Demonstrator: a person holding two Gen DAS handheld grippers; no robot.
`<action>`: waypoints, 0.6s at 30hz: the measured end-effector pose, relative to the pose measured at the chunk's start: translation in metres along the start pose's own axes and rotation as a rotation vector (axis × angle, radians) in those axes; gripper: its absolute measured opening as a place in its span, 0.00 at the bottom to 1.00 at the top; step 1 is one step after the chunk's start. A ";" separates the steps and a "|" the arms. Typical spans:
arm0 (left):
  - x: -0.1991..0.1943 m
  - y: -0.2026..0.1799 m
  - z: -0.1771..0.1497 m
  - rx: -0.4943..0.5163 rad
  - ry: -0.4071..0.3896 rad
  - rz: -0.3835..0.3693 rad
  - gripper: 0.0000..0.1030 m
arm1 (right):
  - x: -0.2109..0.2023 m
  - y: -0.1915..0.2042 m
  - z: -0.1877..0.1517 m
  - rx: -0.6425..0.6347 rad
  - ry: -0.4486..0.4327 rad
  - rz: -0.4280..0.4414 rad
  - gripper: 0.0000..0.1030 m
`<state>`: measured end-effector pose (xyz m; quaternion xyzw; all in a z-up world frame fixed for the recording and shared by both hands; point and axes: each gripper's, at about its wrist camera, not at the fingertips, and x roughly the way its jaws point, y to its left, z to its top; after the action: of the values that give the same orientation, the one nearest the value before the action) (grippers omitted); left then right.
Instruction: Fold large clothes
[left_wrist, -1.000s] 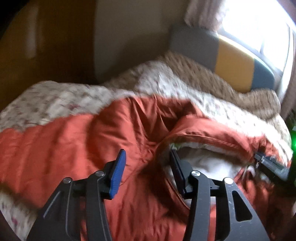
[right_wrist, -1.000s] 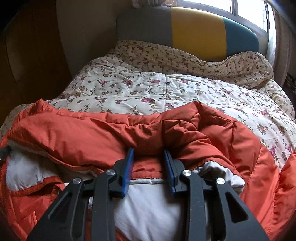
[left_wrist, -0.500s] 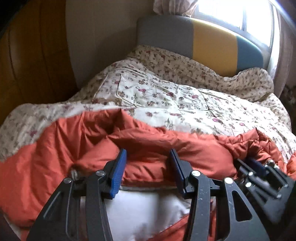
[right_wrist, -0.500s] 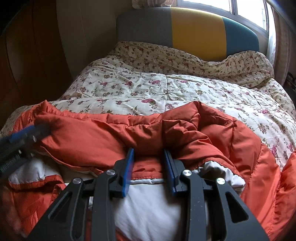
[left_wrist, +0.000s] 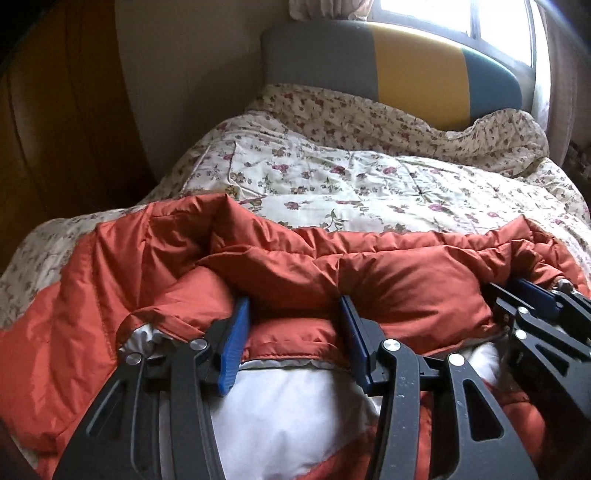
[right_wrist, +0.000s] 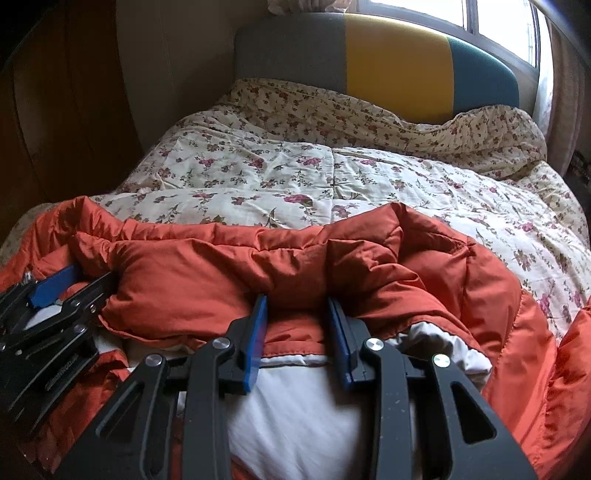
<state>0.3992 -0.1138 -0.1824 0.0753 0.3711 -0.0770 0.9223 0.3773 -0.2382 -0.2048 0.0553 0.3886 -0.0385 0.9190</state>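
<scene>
An orange padded coat (left_wrist: 388, 280) lies crosswise on a floral quilt (right_wrist: 369, 177); the left gripper (left_wrist: 293, 334) and right gripper (right_wrist: 297, 326) sit side by side, jaws apart astride its folded edge, white lining (right_wrist: 306, 406) beneath.

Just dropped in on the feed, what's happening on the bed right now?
A person is folding an orange puffer jacket with white lining, spread across the floral quilt. Both grippers sit along the same folded edge of the jacket: the left gripper and the right gripper each have their blue pads around the orange hem. The jaws look partly open around the fabric rather than clamped tight. The fold is not yet laid flat.
</scene>
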 end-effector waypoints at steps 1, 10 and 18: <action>-0.004 0.000 -0.002 0.001 -0.006 -0.003 0.47 | -0.001 0.000 0.000 0.003 0.000 0.006 0.31; 0.000 -0.010 -0.007 0.052 0.016 0.016 0.57 | -0.003 0.000 -0.004 -0.018 -0.001 -0.017 0.31; -0.028 -0.007 -0.013 0.055 0.017 -0.030 0.77 | -0.065 -0.009 -0.012 0.018 -0.057 -0.013 0.62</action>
<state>0.3691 -0.1157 -0.1730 0.0956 0.3775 -0.1002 0.9156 0.3223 -0.2433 -0.1671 0.0601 0.3624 -0.0495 0.9288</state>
